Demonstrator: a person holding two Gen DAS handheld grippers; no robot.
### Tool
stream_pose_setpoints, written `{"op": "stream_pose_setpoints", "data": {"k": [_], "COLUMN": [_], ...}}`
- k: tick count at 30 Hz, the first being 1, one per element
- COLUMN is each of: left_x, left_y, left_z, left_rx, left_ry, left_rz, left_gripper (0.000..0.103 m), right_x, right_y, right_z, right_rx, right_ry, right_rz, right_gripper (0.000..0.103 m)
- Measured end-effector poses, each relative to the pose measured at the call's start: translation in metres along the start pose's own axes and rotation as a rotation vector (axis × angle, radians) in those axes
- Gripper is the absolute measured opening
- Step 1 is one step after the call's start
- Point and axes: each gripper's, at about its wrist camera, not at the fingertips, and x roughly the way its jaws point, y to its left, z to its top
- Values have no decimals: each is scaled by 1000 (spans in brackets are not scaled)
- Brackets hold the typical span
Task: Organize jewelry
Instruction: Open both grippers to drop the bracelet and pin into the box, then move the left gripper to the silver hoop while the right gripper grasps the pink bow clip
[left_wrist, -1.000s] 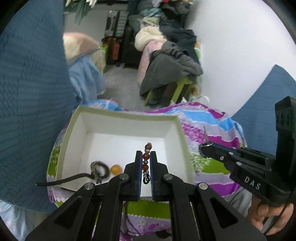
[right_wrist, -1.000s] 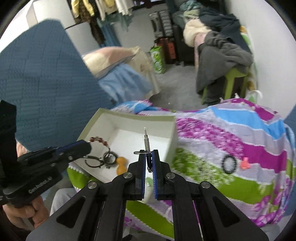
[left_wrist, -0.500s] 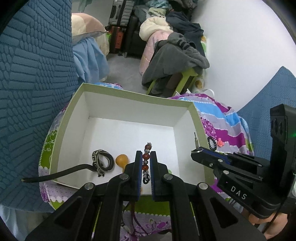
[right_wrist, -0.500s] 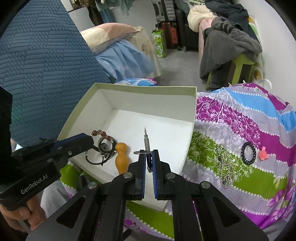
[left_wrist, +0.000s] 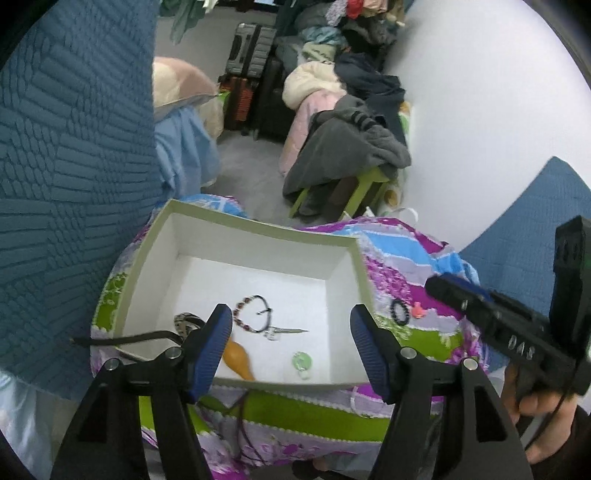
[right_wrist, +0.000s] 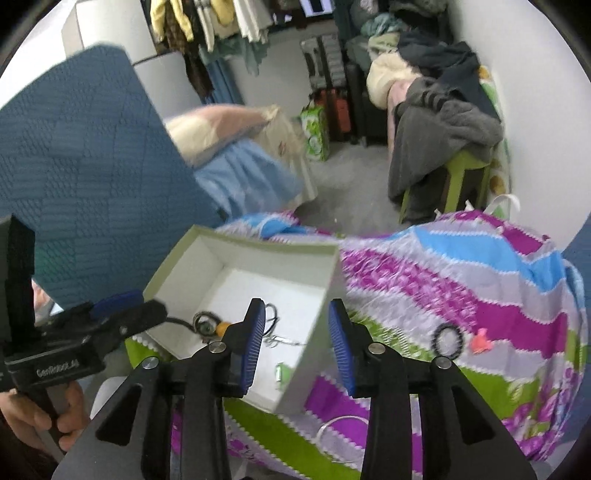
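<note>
Two pieces just dropped | your left tongs (left_wrist: 291, 345) and right tongs (right_wrist: 295, 341) have just been opening, nothing between them | beaded bracelet (left_wrist: 253, 314) and pin (left_wrist: 290, 331) lie in white box (left_wrist: 258, 230) | black bead ring (right_wrist: 448, 340), pink charm (right_wrist: 481, 341) left on bedspread (right_wrist: 461, 280).

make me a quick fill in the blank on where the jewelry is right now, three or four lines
1. The beaded bracelet lies inside the white ____.
2. The orange gourd-shaped pendant lies beside the left gripper's ____-padded fingers.
3. The black bead ring and pink charm lie outside the box, on the striped ____.
4. Nothing is between the fingers of the right gripper; it is ____.

Missing words: box; blue; cloth; open
</note>
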Motion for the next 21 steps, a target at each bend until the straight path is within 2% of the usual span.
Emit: {"op": "stream_pose_setpoints", "data": {"k": [4, 6, 9, 14, 15, 16, 21], "left_x": [-14, -17, -13, 1, 6, 10, 30], "left_y": [-28, -40, -56, -80, -85, -88, -101], "left_z": [-14, -23, -39, -64, -71, -76, -102], "left_rx": [23, 5, -3, 13, 8, 9, 27], "left_ry": [-35, -35, -20, 21, 40, 53, 97], "left_rz": [-21, -59, -65, -53, -58, -61, -42], "left_gripper": [67, 65, 65, 63, 58, 57, 57], "right_x": [-24, -34, -44, -44, -43, -42, -31], "right_y": [-28, -45, -68, -107, -115, -121, -157], "right_z": [-1, -6, -15, -34, -39, -42, -65], "right_rx": [-1, 15, 35, 79, 87, 92, 137], "right_ry": [-60, -84, -106, -97, -93, -90, -55], "right_rz": [-50, -68, -99, -147, -158, -166, -197], "right_gripper": [34, 34, 34, 34, 34, 34, 34]}}
